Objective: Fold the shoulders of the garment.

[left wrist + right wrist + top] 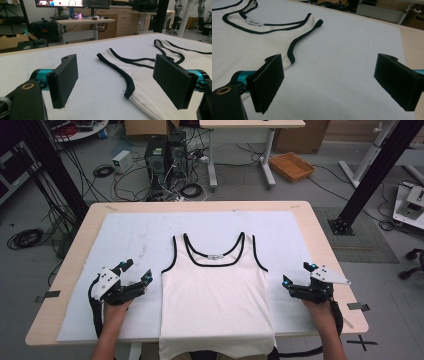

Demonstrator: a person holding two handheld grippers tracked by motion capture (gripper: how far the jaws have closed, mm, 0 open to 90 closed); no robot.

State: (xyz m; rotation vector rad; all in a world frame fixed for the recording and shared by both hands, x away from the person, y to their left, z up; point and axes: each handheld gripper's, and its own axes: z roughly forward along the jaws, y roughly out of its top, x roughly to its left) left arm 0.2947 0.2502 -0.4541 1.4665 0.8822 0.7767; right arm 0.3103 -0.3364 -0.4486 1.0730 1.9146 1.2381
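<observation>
Folding has not begun: white sleeveless cotton top with black trim [216,295] lies flat on the pale felt mat [135,232]. Left gripper [137,271] and right gripper [298,274] flank it, jaws spread, empty. Next move likely calls for pinching its edges.

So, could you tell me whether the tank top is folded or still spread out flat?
Spread flat: the tank top lies unfolded on the white mat, both straps out, hem over the near edge.

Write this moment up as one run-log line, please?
item: white tank top flat on white mat | left gripper: open, beside it | right gripper: open, beside it | contact: none
</observation>
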